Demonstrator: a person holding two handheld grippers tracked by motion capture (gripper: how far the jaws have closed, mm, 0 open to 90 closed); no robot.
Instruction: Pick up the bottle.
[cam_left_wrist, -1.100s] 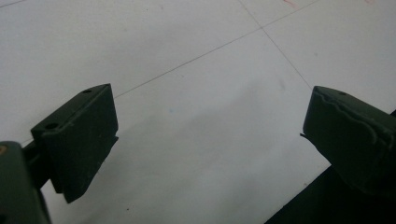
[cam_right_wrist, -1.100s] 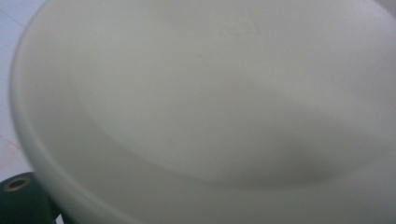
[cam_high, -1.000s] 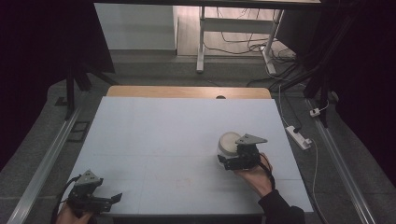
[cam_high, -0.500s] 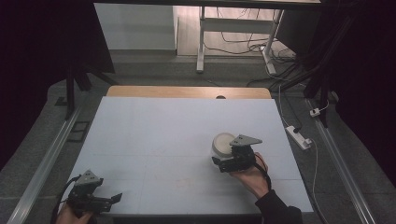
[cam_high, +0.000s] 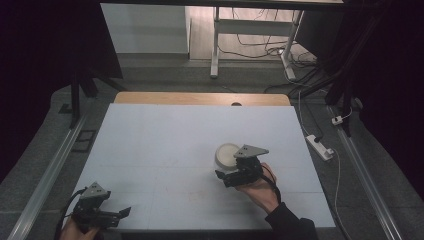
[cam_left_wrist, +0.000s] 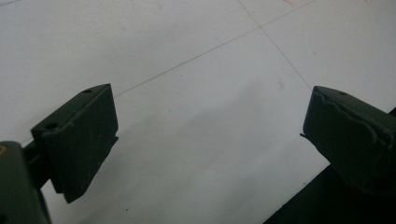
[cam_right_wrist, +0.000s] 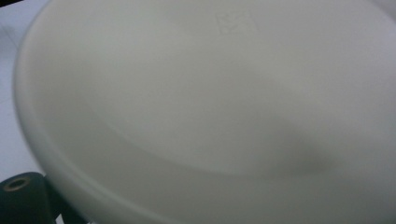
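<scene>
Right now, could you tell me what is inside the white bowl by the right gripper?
The white bowl looks empty: plain pale inner surface with a faint square mark. The right gripper covers its near side.

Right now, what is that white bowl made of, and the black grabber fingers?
The white bowl looks like plastic, though glazed pottery is possible: it is smooth, evenly white, softly shiny, with a small square mark moulded into it. The left gripper has fingers that look like dull black plastic or hard rubber: matte, with small holes and slightly rough, worn edges.
</scene>
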